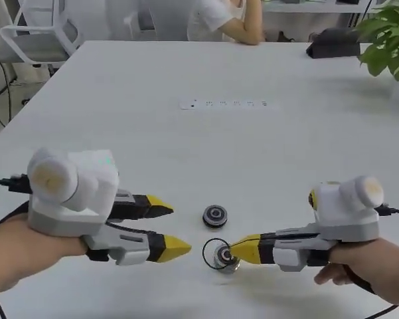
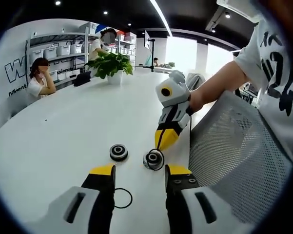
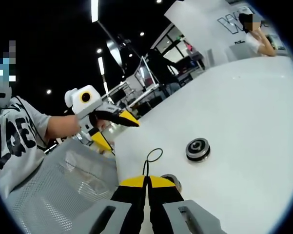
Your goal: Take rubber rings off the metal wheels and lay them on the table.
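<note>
The right gripper (image 1: 234,250) has its jaws pressed together, seemingly pinching the rubber ring (image 1: 204,251), which loops out past the tips, probably to be laid down. The stripped wheel (image 1: 226,258) sits just under those tips. The left gripper (image 1: 179,228) hovers opposite with its jaws apart. Farther off lies a second wheel (image 1: 214,214), apparently with its ring on.

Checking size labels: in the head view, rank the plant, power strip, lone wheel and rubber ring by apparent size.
1. plant, though cropped
2. power strip, long but thin
3. rubber ring and lone wheel, near alike, so unranked
</note>
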{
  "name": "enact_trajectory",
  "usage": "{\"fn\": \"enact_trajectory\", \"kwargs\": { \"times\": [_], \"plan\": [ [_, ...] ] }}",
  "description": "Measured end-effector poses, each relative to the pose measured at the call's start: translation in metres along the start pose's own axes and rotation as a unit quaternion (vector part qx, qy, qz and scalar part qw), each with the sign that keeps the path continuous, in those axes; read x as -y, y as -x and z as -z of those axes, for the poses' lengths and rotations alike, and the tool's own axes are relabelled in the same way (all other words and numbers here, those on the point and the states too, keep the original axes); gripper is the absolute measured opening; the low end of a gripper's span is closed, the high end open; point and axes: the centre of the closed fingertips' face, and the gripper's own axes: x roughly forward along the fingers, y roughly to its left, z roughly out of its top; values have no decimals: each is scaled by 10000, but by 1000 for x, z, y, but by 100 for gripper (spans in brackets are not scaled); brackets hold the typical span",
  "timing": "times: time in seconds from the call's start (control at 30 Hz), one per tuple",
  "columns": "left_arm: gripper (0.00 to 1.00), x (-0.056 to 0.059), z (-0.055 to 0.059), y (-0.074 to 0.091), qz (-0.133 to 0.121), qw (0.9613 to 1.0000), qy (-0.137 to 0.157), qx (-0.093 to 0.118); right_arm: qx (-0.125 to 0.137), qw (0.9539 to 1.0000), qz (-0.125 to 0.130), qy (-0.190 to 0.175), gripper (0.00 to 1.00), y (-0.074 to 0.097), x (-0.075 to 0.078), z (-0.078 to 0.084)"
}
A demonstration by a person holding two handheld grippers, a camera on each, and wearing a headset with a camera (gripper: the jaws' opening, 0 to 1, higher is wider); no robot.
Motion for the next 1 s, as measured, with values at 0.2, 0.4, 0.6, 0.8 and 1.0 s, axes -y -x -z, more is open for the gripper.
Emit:
{"fn": "enact_trajectory", "kwargs": {
  "times": [0.2, 0.4, 0.6, 0.8, 1.0],
  "plan": [
    [41, -9, 10, 16, -232, 9996, 158, 28, -11, 10000, -37, 50, 0, -3, -4, -6],
    [45, -14, 24, 29, -404, 9989, 213, -41, 49, 9999, -111, 96, 0, -6, -11, -16],
    [48, -16, 36, 39, -524, 9983, 247, -105, 80, 9998, -149, 130, 0, -14, -13, -24],
    [52, -20, 40, 49, -654, 9974, 298, -97, 51, 9997, -179, 187, 0, -26, -16, -30],
    [55, -23, 42, 56, -745, 9966, 328, -90, -17, 9996, -150, 258, 0, -42, -15, -33]
  ]
}}
